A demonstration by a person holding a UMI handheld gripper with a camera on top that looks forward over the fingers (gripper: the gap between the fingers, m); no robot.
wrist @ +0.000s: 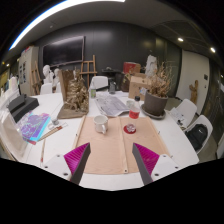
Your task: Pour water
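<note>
On the tan mat [105,152], just ahead of the gripper [106,160], stands a white cup [101,123]. Right of the cup sits a small red-topped vessel [130,127], likely the other half of the pour, though which one holds water I cannot tell. The fingers [78,160] are apart and hold nothing, with bare mat between them. Beyond the cup lie papers [112,104]; farther right is a potted plant [155,100]; left of the cup is a colourful book [35,126]. Risks: a hasty, off-centre grip could tip the cup, and a spill would soak the papers.
</note>
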